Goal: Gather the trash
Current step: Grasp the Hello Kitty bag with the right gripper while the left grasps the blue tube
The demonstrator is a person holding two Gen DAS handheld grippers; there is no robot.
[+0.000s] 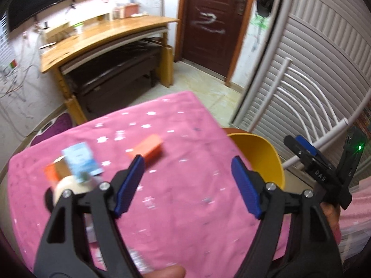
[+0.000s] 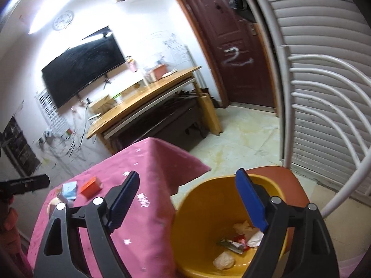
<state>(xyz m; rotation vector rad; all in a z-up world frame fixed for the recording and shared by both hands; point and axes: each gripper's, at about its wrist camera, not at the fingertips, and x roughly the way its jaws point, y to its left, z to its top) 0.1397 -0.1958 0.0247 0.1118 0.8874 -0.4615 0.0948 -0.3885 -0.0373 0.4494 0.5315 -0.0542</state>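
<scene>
Lying in the yellow bin [image 2: 197, 208] is some trash [image 2: 241, 241], with the bin just right of the pink table [image 1: 185, 208]. More bits sit far left: an orange box [image 1: 147, 149] and blue packet [image 1: 80, 158]. Both grippers, left [image 1: 187, 180] and right [image 2: 187, 199], hang wide and hold nothing.

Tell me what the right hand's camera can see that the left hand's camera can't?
Only the right wrist view looks down into the yellow bin and shows the crumpled trash at its bottom, plus a wall clock. Only the left wrist view shows the roll of tape clearly, and the right gripper off to the side. Both show the pink tablecloth, the orange box, the blue packet and the brown door.
</scene>
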